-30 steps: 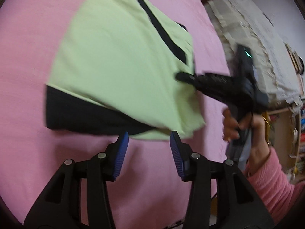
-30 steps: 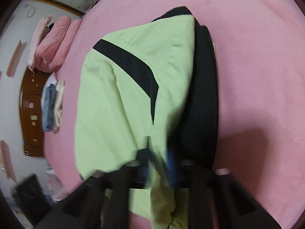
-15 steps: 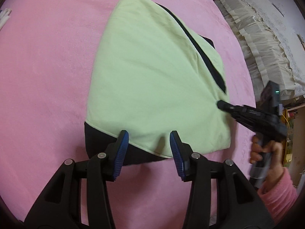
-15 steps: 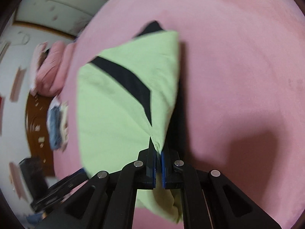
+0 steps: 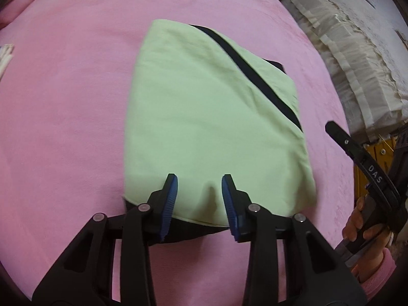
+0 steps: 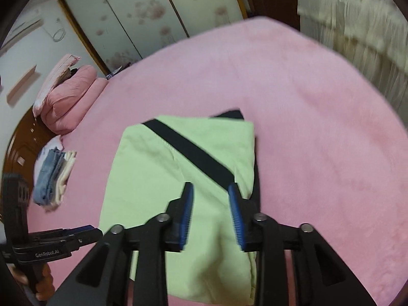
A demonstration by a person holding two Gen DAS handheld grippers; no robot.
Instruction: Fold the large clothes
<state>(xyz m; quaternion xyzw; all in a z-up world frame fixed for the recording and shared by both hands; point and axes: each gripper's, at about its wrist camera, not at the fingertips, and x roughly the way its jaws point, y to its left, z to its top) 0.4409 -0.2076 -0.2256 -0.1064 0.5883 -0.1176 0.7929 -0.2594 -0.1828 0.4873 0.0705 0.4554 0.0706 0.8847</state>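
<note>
A light green garment (image 5: pixel 204 117) with a black diagonal stripe lies folded into a rough rectangle on the pink bed; a black layer shows under its near edge. It also shows in the right wrist view (image 6: pixel 178 178). My left gripper (image 5: pixel 199 192) is open and empty, hovering over the garment's near edge. My right gripper (image 6: pixel 211 204) is open and empty, above the garment's near right part. The right gripper's body shows at the right of the left wrist view (image 5: pixel 367 170), off the garment's edge. The left gripper shows at the lower left of the right wrist view (image 6: pixel 84 232).
The pink bed cover (image 6: pixel 318 127) extends all round the garment. A stack of folded clothes (image 6: pixel 54 176) and pink pillows (image 6: pixel 71 97) lie at the far left. A cream frilled cloth (image 5: pixel 357 63) hangs beyond the bed's right edge. Wardrobe doors (image 6: pixel 153 12) stand behind.
My right gripper was shut on the garment's corner and has opened and let go, then pulled back and up. The garment now lies flat. My left gripper stayed open, now closer over the near edge.
</note>
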